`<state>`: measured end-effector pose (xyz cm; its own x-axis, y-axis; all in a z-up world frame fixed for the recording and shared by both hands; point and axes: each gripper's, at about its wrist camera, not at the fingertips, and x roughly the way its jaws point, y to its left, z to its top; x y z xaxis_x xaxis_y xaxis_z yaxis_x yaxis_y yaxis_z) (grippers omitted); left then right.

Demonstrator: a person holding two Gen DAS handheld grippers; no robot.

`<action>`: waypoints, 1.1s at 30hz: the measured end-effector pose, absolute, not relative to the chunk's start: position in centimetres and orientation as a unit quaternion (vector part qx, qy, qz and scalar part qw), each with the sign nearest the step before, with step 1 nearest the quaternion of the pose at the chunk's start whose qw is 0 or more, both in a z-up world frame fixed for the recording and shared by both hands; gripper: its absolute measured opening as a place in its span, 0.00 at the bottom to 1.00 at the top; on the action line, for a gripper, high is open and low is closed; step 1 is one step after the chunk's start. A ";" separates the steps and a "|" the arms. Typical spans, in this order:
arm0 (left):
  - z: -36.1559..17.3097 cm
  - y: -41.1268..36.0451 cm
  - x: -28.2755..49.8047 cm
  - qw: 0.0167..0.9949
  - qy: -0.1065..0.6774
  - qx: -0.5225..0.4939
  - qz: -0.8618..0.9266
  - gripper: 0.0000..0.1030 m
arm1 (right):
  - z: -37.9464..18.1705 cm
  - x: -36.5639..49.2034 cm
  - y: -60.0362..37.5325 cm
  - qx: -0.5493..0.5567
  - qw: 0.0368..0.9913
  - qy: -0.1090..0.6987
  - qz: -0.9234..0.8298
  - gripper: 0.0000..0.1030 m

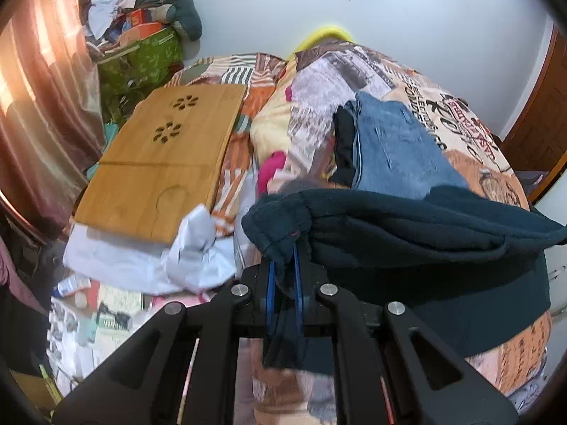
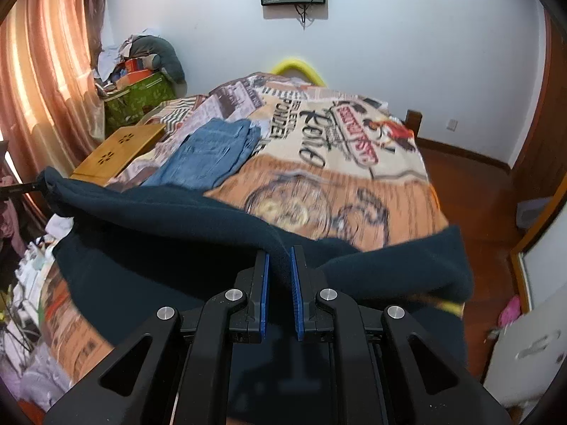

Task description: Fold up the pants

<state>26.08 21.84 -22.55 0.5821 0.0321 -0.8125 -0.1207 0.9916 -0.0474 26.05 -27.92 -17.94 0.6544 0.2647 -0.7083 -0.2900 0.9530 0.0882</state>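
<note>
Pants [image 2: 198,219]: dark fleece, soft, limp, sagging between claws over bed [image 2: 354,191]. Left claw [image 1: 283,265] pinching drawstring-waist corner; right claw [image 2: 280,272] clamping top edge. Judging: light, grip-friendly; holding hem corners best.

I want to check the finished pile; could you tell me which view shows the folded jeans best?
The left wrist view: the jeans sit large there, stacked edges visible beside a black garment. The right wrist view shows the jeans smaller and blurrier.
</note>
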 end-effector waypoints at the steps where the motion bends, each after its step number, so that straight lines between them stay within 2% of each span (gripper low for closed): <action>1: -22.8 21.8 25.5 0.888 0.455 -0.048 0.043 0.09 | -18.3 25.4 -28.0 -0.014 0.908 0.389 0.154 0.10; 14: -29.7 22.3 20.3 0.860 0.501 -0.074 0.065 0.09 | -23.7 20.4 -28.1 0.018 0.887 0.438 0.148 0.10; 16: -30.6 22.3 20.0 0.853 0.513 -0.068 0.073 0.04 | -24.3 19.7 -28.0 0.023 0.884 0.443 0.149 0.10; 18: -31.1 22.2 19.6 0.849 0.519 -0.062 0.079 0.04 | -24.7 19.5 -28.0 0.025 0.883 0.445 0.148 0.10; 27: -26.0 20.5 19.0 0.877 0.472 -0.051 0.081 0.05 | -23.9 18.7 -29.1 0.017 0.882 0.450 0.137 0.11; 29: -24.8 19.6 19.7 0.882 0.462 -0.044 0.078 0.08 | -23.6 18.6 -30.0 0.025 0.885 0.447 0.128 0.11; 31: -23.6 18.3 20.7 0.888 0.453 -0.033 0.075 0.16 | -23.1 18.6 -31.3 0.036 0.889 0.441 0.116 0.13; 33: -22.8 17.1 21.7 0.892 0.447 -0.029 0.067 0.24 | -22.6 18.8 -32.3 0.046 0.892 0.436 0.105 0.20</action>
<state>21.70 17.13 -22.84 0.5920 0.0937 -0.8004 -0.1461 0.9892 0.0077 18.80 -32.28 -22.60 0.5971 0.2279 -0.7691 -0.1474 0.9736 0.1741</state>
